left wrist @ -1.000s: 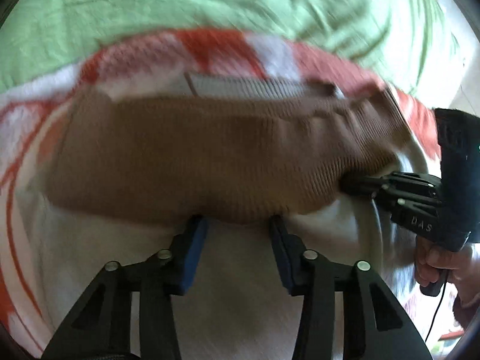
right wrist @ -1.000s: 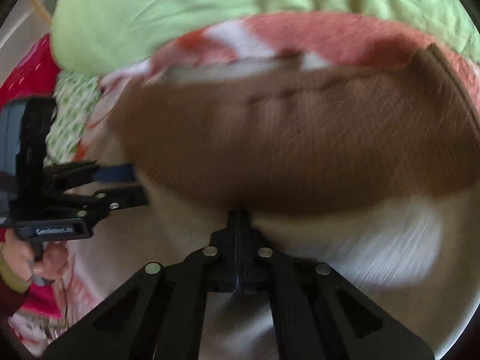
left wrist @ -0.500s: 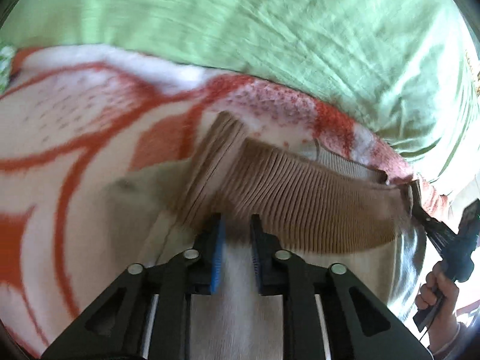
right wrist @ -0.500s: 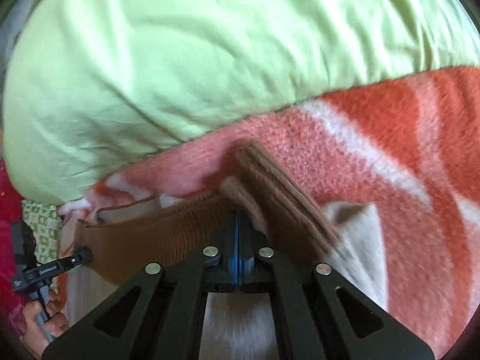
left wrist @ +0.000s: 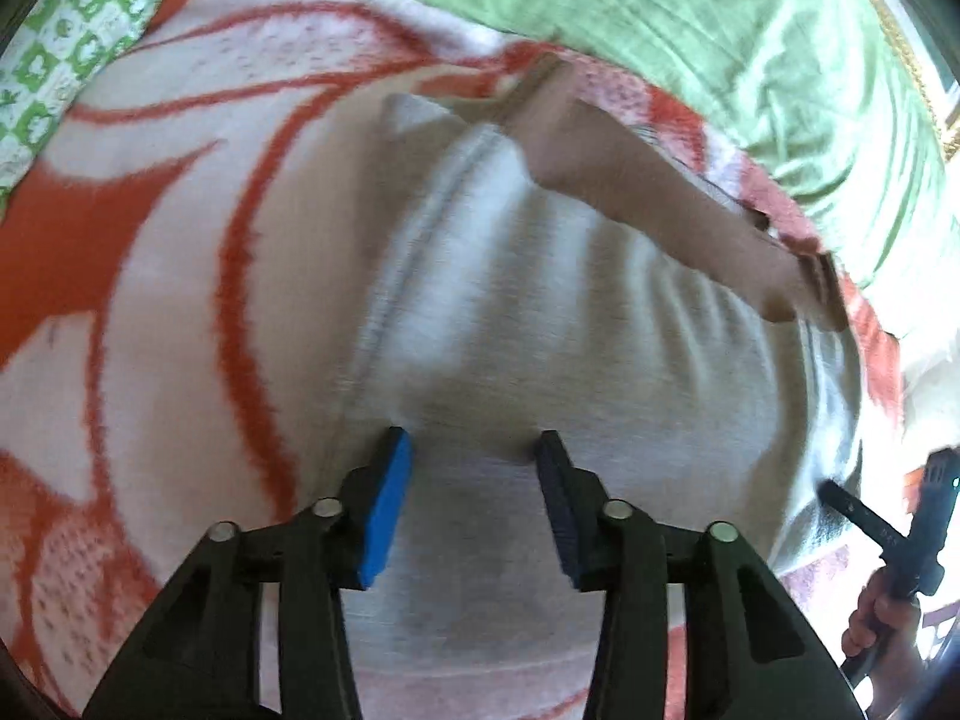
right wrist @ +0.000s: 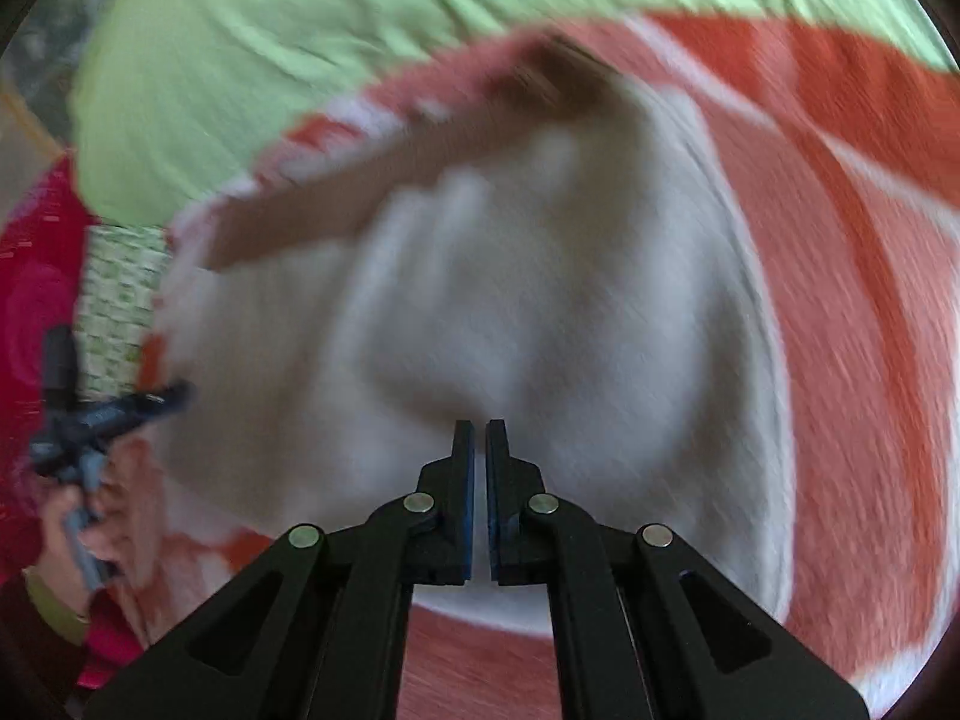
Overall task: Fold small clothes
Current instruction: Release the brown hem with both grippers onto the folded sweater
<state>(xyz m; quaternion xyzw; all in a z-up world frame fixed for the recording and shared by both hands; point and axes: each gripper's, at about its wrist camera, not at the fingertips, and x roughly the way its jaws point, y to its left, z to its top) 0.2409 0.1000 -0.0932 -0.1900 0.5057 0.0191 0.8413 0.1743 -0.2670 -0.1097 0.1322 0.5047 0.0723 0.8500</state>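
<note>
A small garment with a light grey body [left wrist: 540, 324] and a brown ribbed band [left wrist: 648, 192] lies folded on an orange-and-white blanket. It also shows, blurred, in the right wrist view [right wrist: 528, 312] with the brown band [right wrist: 372, 192] at its far edge. My left gripper [left wrist: 474, 450] is open and empty over the garment's near part. My right gripper [right wrist: 479, 426] is nearly shut with a thin gap and holds nothing, also over the near part. Each gripper shows in the other's view, the right one [left wrist: 852, 504] and the left one [right wrist: 120, 408].
The orange-and-white blanket [left wrist: 150, 228] covers the bed. A light green sheet [left wrist: 660, 18] lies behind it, also in the right wrist view [right wrist: 300, 30]. A green-and-white patterned cloth [left wrist: 66, 60] lies at the far left. Red fabric [right wrist: 30, 300] is at the left edge.
Both grippers let go of the brown band and pulled back toward the garment's near part. The left jaws opened wide. The band now lies at the garment's far edge.
</note>
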